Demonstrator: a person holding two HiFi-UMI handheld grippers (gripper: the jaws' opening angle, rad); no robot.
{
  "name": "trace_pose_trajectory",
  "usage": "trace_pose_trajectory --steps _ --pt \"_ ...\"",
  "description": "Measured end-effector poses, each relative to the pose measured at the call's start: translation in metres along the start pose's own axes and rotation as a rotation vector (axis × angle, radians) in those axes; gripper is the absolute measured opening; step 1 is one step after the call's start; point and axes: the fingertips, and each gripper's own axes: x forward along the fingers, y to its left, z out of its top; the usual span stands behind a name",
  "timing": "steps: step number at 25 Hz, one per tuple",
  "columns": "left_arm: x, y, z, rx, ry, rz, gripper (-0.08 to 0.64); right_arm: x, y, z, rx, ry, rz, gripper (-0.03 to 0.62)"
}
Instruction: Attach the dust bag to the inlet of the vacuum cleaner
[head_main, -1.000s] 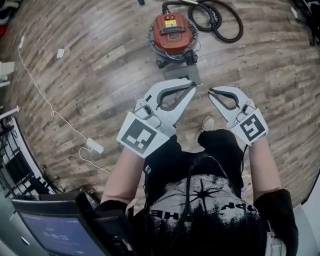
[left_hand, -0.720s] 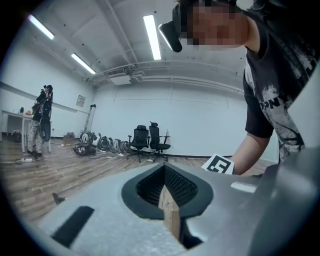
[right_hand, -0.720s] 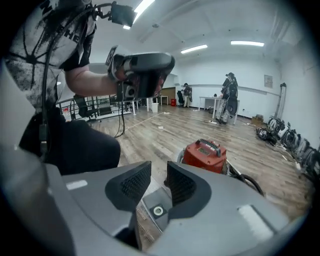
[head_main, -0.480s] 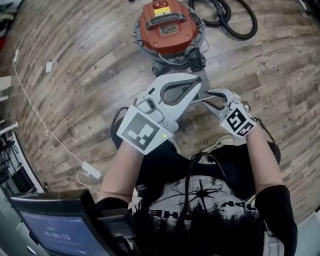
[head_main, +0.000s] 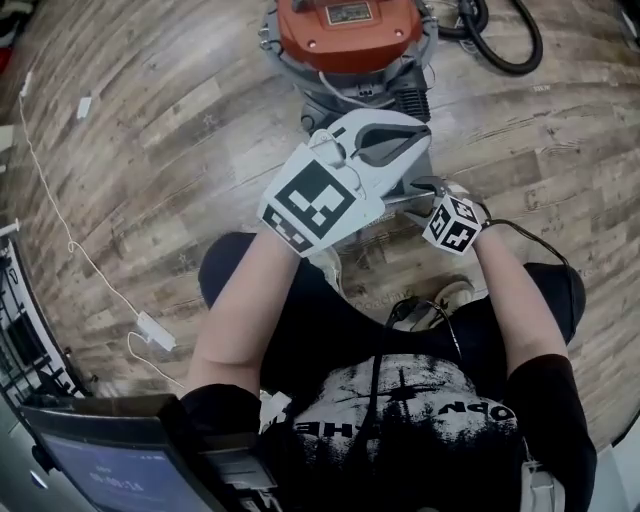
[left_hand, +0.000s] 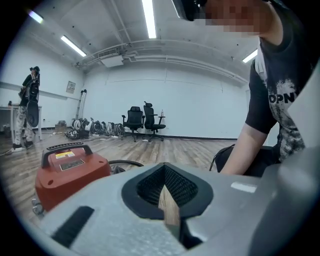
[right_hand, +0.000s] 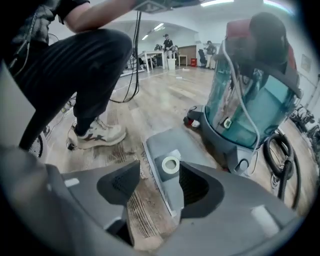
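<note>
Both grippers are coming down from where they hung a second ago, and in the head view the vacuum cleaner (head_main: 345, 30) is now sitting larger and closer to the top edge, with its black hose (head_main: 512, 45) curling off to the right. The person is crouching lower than before, knees spreading out at both sides. The left gripper (left_hand: 165, 167) is keeping its jaws together with nothing between them, only a sliver of wooden floor (head_main: 150, 150) showing through the gap; it is pointing past the vacuum's red lid. The right gripper (right_hand: 159, 172) is tilting steeply down and its jaws have just been opening: they are now standing wide apart and clamping nothing. The grey dust bag (right_hand: 172, 145) is lying flat on the floor just beside the vacuum's base, its white inlet ring (right_hand: 170, 164) showing between the right jaws.
</note>
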Motion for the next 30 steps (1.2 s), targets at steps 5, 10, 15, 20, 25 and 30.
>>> trace_pose_trajectory --steps 5,10,15,20,25,30 --pt "-0.010 0.013 -0.014 -0.030 0.011 0.069 -0.002 0.044 -0.007 -0.038 -0.065 0.157 0.006 0.263" --pt "-0.026 0.019 -0.030 -0.083 0.046 0.152 -0.002 0.082 -0.019 -0.071 -0.103 0.273 -0.001 0.263" --pt "-0.040 0.012 -0.047 -0.119 0.083 0.193 -0.002 0.107 -0.027 -0.098 -0.182 0.373 -0.006 0.252" --pt "-0.051 0.012 -0.058 -0.163 0.092 0.222 -0.002 0.122 -0.030 -0.112 -0.255 0.436 -0.027 0.187" --pt "-0.058 0.009 -0.069 -0.161 0.129 0.233 -0.002 0.128 -0.029 -0.116 -0.290 0.466 -0.042 0.102" --pt "-0.056 0.007 -0.073 -0.138 0.159 0.226 -0.002 0.118 -0.034 -0.105 -0.291 0.431 -0.046 0.030"
